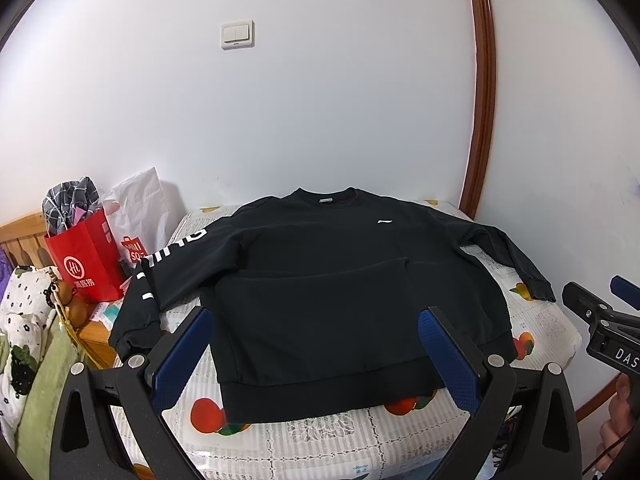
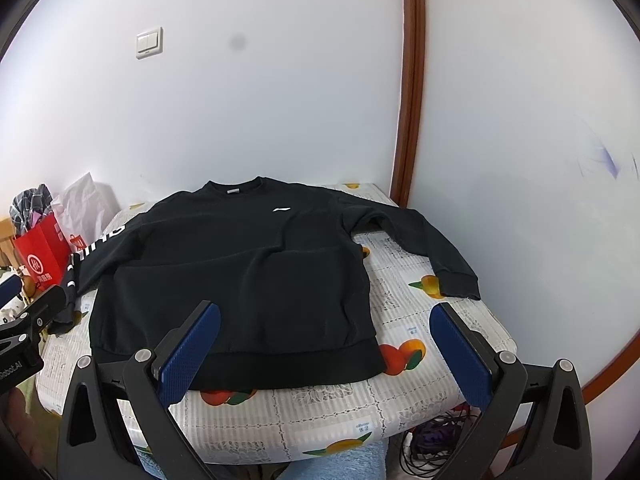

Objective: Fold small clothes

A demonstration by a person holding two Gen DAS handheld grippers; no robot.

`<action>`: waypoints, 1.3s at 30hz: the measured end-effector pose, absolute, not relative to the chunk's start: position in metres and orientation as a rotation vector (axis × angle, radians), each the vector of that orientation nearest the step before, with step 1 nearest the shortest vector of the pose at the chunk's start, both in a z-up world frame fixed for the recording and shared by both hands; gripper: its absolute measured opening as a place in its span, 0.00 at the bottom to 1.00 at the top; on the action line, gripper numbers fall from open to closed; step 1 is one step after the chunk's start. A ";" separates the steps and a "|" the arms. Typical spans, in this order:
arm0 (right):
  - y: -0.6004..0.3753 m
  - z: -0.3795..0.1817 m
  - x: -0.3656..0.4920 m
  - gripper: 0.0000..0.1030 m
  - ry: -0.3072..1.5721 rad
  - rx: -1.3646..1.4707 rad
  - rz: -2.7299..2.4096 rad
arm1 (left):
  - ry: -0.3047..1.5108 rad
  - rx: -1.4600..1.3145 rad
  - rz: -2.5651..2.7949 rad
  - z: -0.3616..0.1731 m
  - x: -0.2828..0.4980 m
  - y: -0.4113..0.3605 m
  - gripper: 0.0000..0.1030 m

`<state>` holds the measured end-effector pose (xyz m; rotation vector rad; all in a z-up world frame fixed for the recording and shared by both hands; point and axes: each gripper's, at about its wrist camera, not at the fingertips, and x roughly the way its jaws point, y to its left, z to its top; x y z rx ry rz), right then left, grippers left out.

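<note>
Sweatshirt [image 1: 352,280] flat on tabletop [image 1: 320,436], unfolded. Both grippers, left [image 1: 316,354] & right [image 2: 326,354], jaws wide, empty. Next: grab sleeves, fold inward.

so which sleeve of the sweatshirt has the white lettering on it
The sleeve with white lettering lies beside the red bag; the plain black sleeve lies on the opposite side.

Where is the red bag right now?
The red bag stands at the left of both views, beside the table, just past the black sweatshirt sleeve with white letters, in front of a white bag.

Sweatshirt [image 1: 340,280] on table [image 1: 320,436] — bags [image 1: 86,256] left
</note>
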<state>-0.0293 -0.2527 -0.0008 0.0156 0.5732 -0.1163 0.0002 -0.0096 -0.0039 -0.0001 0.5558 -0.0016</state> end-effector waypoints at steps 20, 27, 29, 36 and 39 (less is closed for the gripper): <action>-0.254 -0.003 -0.034 1.00 0.567 0.015 -0.138 | 0.556 -0.003 -0.011 -0.006 0.000 -0.011 1.00; -0.254 -0.003 -0.034 1.00 0.567 0.015 -0.138 | 0.556 -0.002 -0.011 -0.006 0.000 -0.012 1.00; -0.254 -0.003 -0.034 1.00 0.567 0.016 -0.137 | 0.556 -0.001 -0.010 -0.006 0.000 -0.012 1.00; -0.255 -0.003 -0.034 1.00 0.565 0.015 -0.138 | 0.556 -0.002 -0.011 -0.006 0.000 -0.013 1.00; -0.255 -0.004 -0.034 1.00 0.567 0.013 -0.141 | 0.555 -0.001 -0.011 -0.006 0.000 -0.013 1.00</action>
